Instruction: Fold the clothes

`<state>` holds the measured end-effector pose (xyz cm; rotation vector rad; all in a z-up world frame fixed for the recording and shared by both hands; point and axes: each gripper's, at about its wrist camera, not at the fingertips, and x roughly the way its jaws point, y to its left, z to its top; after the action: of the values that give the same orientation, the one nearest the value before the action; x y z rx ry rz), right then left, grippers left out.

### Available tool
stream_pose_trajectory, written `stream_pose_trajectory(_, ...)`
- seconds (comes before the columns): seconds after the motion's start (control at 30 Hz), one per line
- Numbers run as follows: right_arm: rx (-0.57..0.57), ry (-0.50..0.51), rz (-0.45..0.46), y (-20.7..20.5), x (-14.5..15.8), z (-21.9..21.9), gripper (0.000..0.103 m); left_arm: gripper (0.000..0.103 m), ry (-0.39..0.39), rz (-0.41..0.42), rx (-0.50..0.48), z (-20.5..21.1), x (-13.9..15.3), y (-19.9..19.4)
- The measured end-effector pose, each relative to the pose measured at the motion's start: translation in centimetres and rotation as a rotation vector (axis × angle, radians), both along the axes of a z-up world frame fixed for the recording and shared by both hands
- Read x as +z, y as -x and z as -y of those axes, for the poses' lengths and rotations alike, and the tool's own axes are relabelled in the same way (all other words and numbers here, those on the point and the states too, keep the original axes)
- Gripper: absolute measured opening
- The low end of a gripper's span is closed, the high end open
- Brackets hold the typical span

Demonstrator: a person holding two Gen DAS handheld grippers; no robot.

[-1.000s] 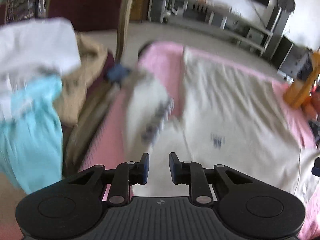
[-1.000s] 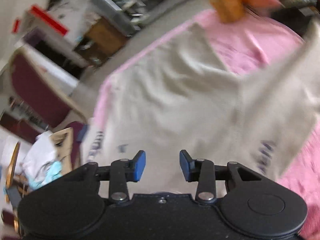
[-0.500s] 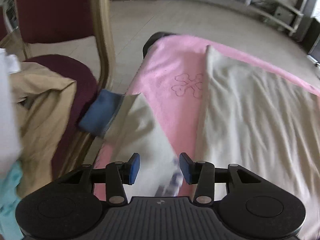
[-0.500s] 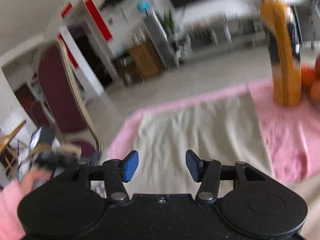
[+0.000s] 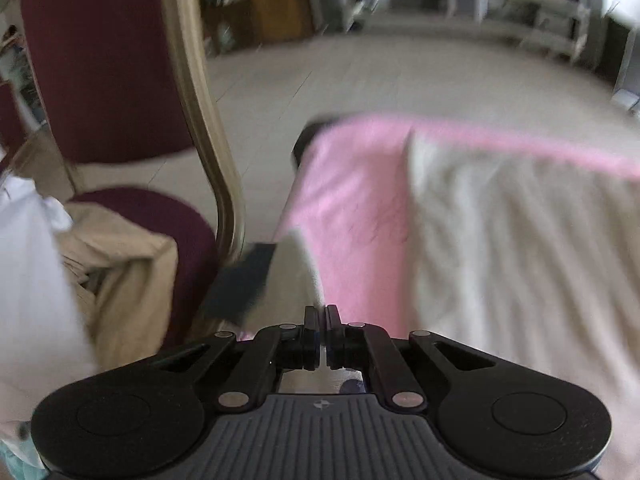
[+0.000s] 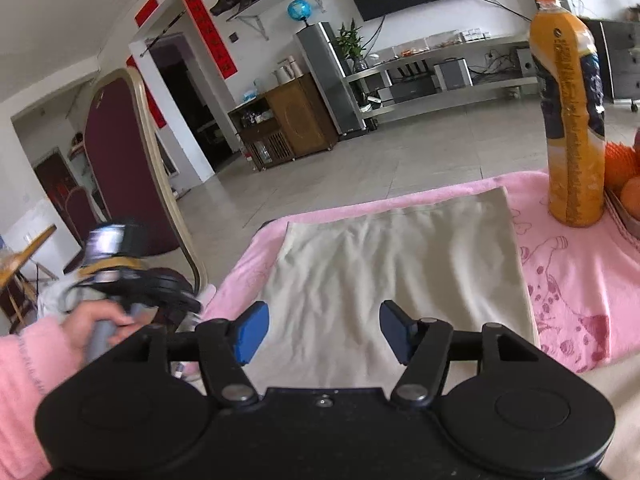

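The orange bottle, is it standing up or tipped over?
Standing up. The orange bottle stands on the pink blanket, cap on top.

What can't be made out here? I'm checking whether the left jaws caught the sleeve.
- Left gripper, left wrist view: jaws shut; blur hides whether the sleeve is pinched.
- Cream garment, right wrist view: near edge hidden behind the right gripper.
- Oranges: cut off by the frame edge.
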<state>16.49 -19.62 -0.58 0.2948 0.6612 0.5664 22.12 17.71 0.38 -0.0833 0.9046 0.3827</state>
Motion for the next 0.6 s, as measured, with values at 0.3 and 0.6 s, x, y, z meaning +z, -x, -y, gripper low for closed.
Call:
stream_pose_trajectory(0.3,-0.003,-0.136,-0.031,1.0,0.2,1.2,0.061,0.004,0.526,0.311,0.025,-5.0,4.2,13.9)
stream_pose_trajectory(0.6,-0.001,-0.141,-0.036,2.4,0.4,1.9,0.065,0.011,0.201,0.04,0.227,-4.0,-1.9,18.5)
